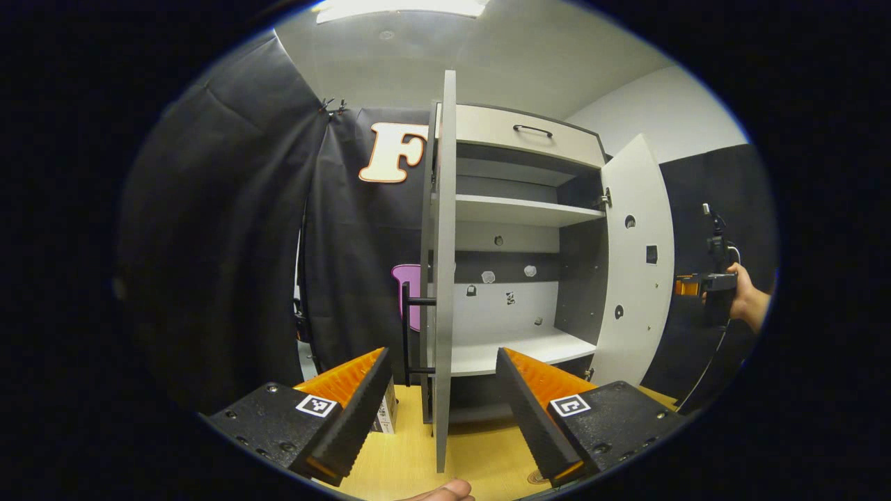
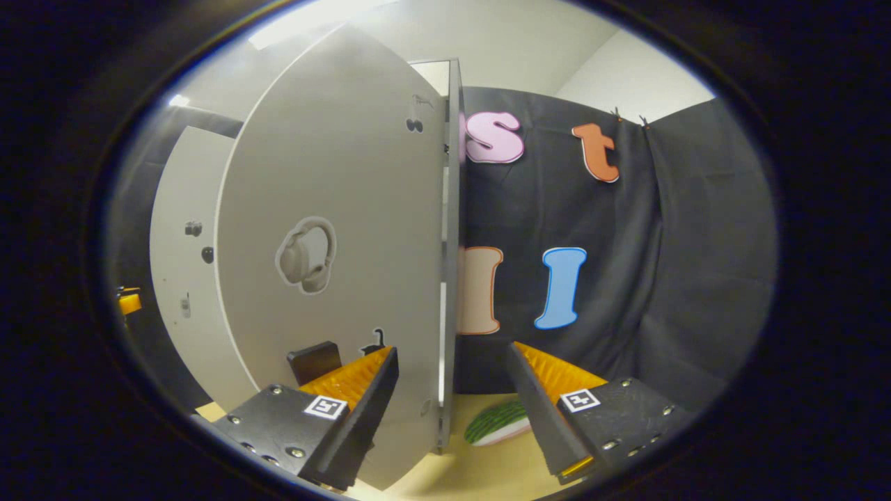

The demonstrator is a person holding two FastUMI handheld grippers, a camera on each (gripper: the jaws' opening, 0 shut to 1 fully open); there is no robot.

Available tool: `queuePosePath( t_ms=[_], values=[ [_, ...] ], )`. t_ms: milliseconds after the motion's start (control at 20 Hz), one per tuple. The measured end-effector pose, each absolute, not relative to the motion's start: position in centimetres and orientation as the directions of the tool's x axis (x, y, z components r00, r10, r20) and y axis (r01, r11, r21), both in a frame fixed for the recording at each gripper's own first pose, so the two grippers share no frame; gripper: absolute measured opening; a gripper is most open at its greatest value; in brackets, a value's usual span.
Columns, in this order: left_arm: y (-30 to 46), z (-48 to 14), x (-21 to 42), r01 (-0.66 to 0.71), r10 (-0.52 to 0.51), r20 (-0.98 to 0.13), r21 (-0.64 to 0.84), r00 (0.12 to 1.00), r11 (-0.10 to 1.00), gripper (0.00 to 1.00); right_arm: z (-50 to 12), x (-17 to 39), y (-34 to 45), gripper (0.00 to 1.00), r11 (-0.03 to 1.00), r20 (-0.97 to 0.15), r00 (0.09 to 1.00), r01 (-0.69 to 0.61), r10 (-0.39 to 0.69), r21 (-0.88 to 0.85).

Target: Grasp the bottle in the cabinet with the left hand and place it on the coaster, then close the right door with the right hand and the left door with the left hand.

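Two doors are what this moment is about, and both stand wide open. The left gripper [image 1: 442, 355] has its fingers spread apart on either side of the left door [image 1: 445, 243], which it sees edge-on. Neither finger seems to press on the panel. The door's black bar handle [image 1: 407, 334] sits on the outer face, low down near the free edge. The right gripper [image 2: 452, 351] is likewise parted around the free edge of the right door [image 2: 348, 243] and holds nothing.

The cabinet [image 1: 529, 132] stands at the far edge of the tabletop [image 1: 480, 445], and its lower shelf [image 1: 515, 348] lies bare. A striped green coaster [image 2: 498, 422] rests on the tabletop just beyond the right door, half hidden by a finger; its visible part carries nothing. Where the bottle stands I cannot tell.

Each door looks like a thin, stiff board on hinges, so it is probably light and swings freely, with little weight to resist a push. Its smooth face would likely slip under a pad. The better hold is probably near the free edge, far from the hinges: either pinch the edge or, on the left door, hook the bar handle. A hard shove could slam the door or make it bounce back, so a slow push seems wise.
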State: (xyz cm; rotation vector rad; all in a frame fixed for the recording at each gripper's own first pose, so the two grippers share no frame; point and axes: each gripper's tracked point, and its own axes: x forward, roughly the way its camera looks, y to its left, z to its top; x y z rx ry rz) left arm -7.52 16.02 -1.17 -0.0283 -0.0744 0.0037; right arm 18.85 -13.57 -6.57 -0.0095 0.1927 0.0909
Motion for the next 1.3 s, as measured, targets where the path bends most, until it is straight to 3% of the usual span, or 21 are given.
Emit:
queuePosePath(
  t_ms=[150, 200, 250, 550, 650, 1050, 1200, 1300],
  values=[
    [17.3, -1.5, -7.9, -0.026, 0.028, 0.069, -0.028, 0.997, 0.999, 0.95, -6.1, 19.2, -11.9, 0.95, 0.995, -0.158, 0.984, -0.093, 0.087, -0.032],
    [17.8, -1.7, -8.2, -0.038, 0.04, 0.062, -0.031, 0.997, 0.999, 0.95, -6.0, 19.4, -11.2, 1.0, 0.994, -0.149, 0.984, -0.101, 0.093, -0.047],
    [18.3, -1.8, -8.4, -0.048, 0.05, 0.059, -0.035, 0.997, 0.998, 0.95, -6.1, 19.5, -10.4, 0.95, 0.993, -0.145, 0.985, -0.106, 0.097, -0.053],
    [22.2, -1.9, -10.1, -0.123, 0.125, 0.06, -0.032, 0.99, 0.992, 0.96, -6.5, 20.1, -6.4, 0.96, 0.985, -0.123, 0.978, -0.166, 0.169, 0.04],
    [23.5, -2.2, -10.3, -0.147, 0.149, 0.052, -0.037, 0.987, 0.988, 0.95, -6.7, 19.9, -6.3, 0.96, 0.989, -0.126, 0.981, -0.147, 0.147, 0.012],
    [27.9, -4.2, -8.7, -0.199, 0.2, -0.004, -0.09, 0.98, 0.976, 0.99, -4.6, 13.8, -5.1, 0.96, 0.987, -0.077, 0.984, -0.16, 0.162, 0.036],
    [28.7, -3.6, -6.9, -0.189, 0.191, 0.02, -0.069, 0.981, 0.98, 0.93, -3.6, 11.1, -4.7, 0.96, 0.982, -0.062, 0.98, -0.185, 0.187, 0.038],
    [28.9, -3.4, -5.2, -0.18, 0.181, 0.026, -0.042, 0.983, 0.983, 0.96, -3.0, 9.5, -3.7, 0.96, 0.971, -0.053, 0.973, -0.221, 0.226, 0.085]
  ],
)
